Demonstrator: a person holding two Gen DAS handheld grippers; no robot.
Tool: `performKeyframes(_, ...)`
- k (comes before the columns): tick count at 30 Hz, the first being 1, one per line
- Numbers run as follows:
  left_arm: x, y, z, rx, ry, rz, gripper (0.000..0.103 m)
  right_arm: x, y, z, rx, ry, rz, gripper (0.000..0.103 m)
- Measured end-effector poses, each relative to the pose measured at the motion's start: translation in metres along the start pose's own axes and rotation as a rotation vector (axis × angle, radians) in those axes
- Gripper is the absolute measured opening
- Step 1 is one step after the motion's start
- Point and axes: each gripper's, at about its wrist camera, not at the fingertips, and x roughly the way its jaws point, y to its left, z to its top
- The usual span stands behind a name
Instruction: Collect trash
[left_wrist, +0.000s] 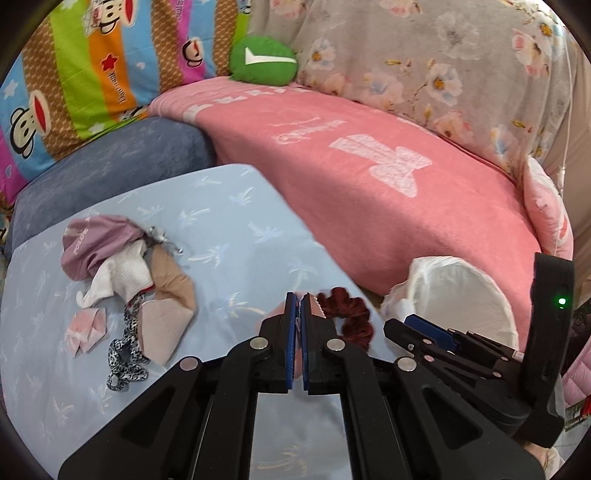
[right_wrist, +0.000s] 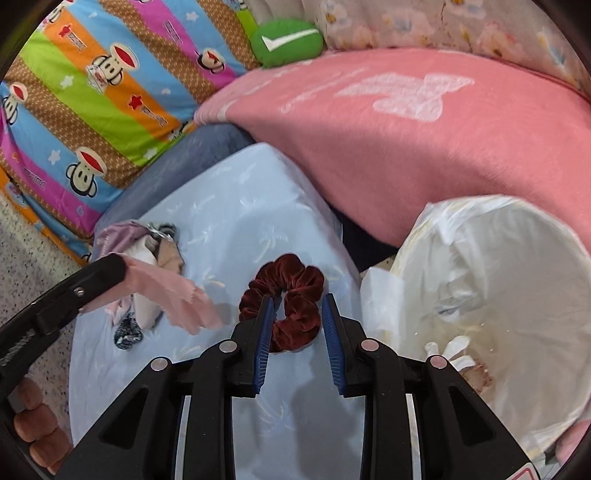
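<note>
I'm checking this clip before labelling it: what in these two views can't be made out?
- Left wrist view: the pink fabric scrap is mostly hidden behind the shut left gripper.
- Right wrist view: the scrunchie is partly covered by the right gripper fingers; contact unclear.
- Both views: the heap of cloth scraps overlaps; single pieces can't be separated.
- Right wrist view: the bin bottom is cut off.

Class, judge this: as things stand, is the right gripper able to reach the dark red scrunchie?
Probably yes: the right gripper has open jaws either side of the scrunchie, with nothing covering it.
</note>
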Motion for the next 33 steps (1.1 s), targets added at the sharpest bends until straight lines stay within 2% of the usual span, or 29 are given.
performKeyframes(8, 0.018, 0.021, -0.007, -0.024, 0.04, 0.011, 0.003, 0.048, -0.002, -0.005, 0.012, 0.074, -0.019, 0.027)
performKeyframes(9, 0.019, 0.021, -0.008, -0.024, 0.043, 0.01, 0.002, 0.051, -0.001, -0.006, 0.01, 0.078, -0.018, 0.023)
performKeyframes(10, 0.021, 0.021, -0.008, -0.024, 0.047, 0.009, 0.002, 0.051, 0.0, -0.004, 0.008, 0.077, -0.013, 0.015)
performKeyframes(13, 0.023, 0.021, -0.006, -0.022, 0.049, 0.006, 0.002, 0.045, 0.003, 0.0, -0.003, 0.056, -0.018, 0.011)
performKeyframes(22, 0.007, -0.009, 0.011, 0.031, -0.006, -0.028, 0.002, -0.029, 0.003, 0.032, 0.002, -0.111, 0.028, 0.01)
performKeyframes(33, -0.014, -0.081, 0.032, 0.131, -0.068, -0.133, 0.003, -0.123, -0.047, 0.049, 0.066, -0.276, -0.006, 0.01)
